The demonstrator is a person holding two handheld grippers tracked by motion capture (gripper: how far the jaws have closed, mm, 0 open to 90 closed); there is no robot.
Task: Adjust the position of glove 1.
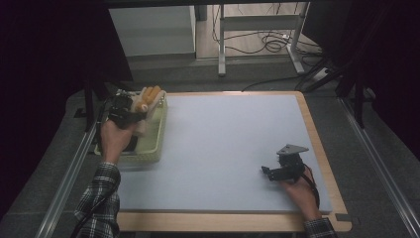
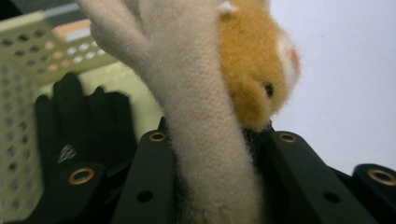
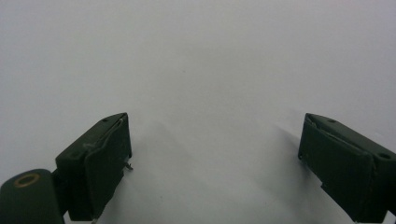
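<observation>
Table (image 1: 233,148): big pale blue-grey mat on a wood-edged board, bare across the middle & far side. Dark floor w/ cables beyond the far edge.

Basket (image 1: 157,130): pale yellow-green plastic, perforated walls, sits at the table's left edge, near the far corner. In the left gripper view its holed wall (image 2: 28,70) runs along the left, & a black glove (image 2: 84,121) lies inside it, fingers up.

Left gripper (image 1: 130,115): held in the person's left hand (image 1: 115,140), plaid sleeve behind, positioned over the basket. Jaws clamped tight on a plush toy (image 1: 147,101). In its own view, the toy's cream-coloured limb (image 2: 205,140) runs straight down betw. the two black jaws, squeezed on both sides; the orange head w/ a small black eye (image 2: 254,70) sits just above the right jaw. Toy is off the table, hanging above the basket's far-right part, sticking out past the jaws toward the rim.

Right gripper (image 1: 267,172): in the person's right hand (image 1: 299,191), near the table's right-front area, well apart from basket & toy. Grey three-cornered plate on top. Its own view: jaws spread wide, nothing betw. them, just bare mat (image 3: 201,70) ahead. Pads (image 3: 105,163) low to the surface; can't tell if they touch it.
</observation>
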